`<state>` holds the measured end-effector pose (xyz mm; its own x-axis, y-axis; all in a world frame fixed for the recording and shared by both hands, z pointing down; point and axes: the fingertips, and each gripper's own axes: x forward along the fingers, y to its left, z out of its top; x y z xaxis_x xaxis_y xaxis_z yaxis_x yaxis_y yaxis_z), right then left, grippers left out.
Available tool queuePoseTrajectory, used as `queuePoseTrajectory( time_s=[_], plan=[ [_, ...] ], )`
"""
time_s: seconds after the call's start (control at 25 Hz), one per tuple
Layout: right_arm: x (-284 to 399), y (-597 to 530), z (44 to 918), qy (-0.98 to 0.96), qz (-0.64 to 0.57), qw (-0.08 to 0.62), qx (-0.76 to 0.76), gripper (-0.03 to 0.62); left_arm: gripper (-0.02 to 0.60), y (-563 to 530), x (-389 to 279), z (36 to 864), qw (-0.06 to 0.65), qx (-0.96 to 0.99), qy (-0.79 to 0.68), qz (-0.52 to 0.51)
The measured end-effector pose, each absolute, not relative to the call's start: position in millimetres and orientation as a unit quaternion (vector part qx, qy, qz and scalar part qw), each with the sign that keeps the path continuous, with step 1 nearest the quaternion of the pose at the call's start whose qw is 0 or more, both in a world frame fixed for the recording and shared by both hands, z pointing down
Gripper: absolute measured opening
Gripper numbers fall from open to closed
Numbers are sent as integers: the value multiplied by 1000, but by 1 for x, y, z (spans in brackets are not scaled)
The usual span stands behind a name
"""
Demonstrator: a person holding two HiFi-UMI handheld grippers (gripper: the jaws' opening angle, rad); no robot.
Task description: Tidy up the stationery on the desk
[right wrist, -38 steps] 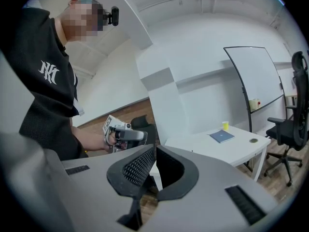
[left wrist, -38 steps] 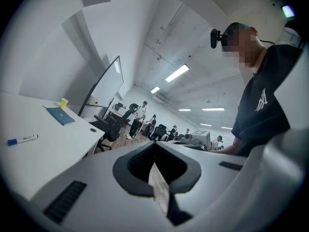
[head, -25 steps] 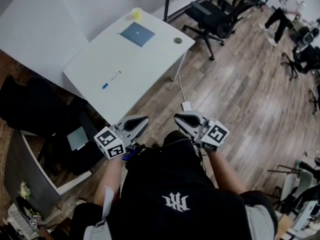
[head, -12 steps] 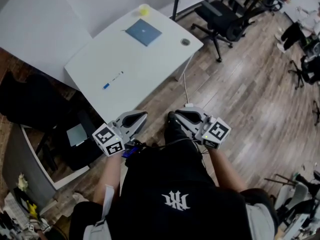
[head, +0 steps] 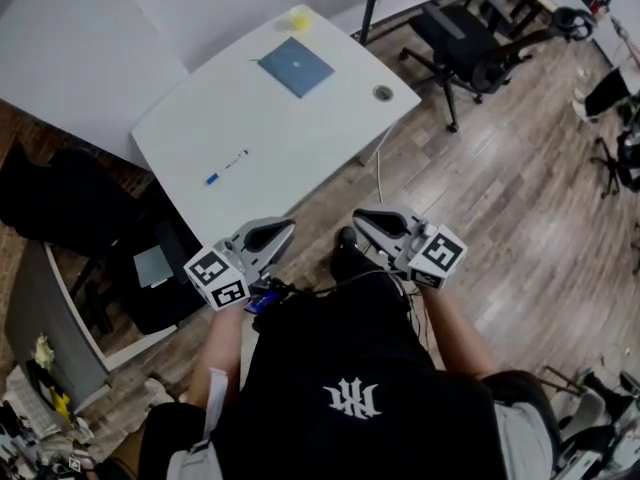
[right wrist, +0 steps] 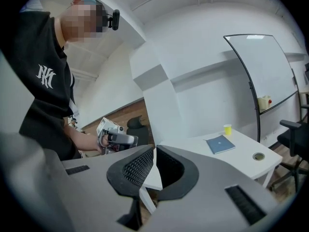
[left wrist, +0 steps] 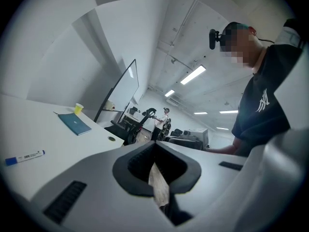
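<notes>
A white desk [head: 290, 128] stands ahead of me. On it lie a blue-capped marker [head: 226, 166], a blue notebook [head: 296, 66] and a yellow cup [head: 300, 20] at the far edge. My left gripper [head: 283, 230] and right gripper [head: 362, 218] are held level in front of the person's body, short of the desk's near corner, both shut and holding nothing. The left gripper view shows the marker [left wrist: 24, 157], the notebook [left wrist: 75, 123] and the cup [left wrist: 78, 108] beyond the left gripper [left wrist: 154, 144]. The right gripper view looks past the right gripper [right wrist: 155, 149] at the notebook [right wrist: 220, 144] and cup [right wrist: 227, 129].
A cable hole [head: 383, 93] sits at the desk's right corner, and a cable [head: 379, 168] hangs to the wooden floor. A black office chair [head: 470, 43] stands beyond the desk. Dark seating [head: 60, 208] and an open box [head: 150, 268] crowd the left side.
The person has walked closer to the desk, so it sits lower and further right in the head view. Both grippers travelled along, still shut.
</notes>
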<state>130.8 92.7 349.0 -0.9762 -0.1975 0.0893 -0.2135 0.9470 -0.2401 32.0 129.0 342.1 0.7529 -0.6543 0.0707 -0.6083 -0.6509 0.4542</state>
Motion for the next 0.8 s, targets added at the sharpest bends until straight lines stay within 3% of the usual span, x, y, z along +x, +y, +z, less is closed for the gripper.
queuePoseTrajectory(
  time_s=[0.8],
  plan=[
    [120, -16, 344, -990, 133, 44, 15, 43, 3, 34, 24, 323, 228, 871, -433, -50]
  ],
)
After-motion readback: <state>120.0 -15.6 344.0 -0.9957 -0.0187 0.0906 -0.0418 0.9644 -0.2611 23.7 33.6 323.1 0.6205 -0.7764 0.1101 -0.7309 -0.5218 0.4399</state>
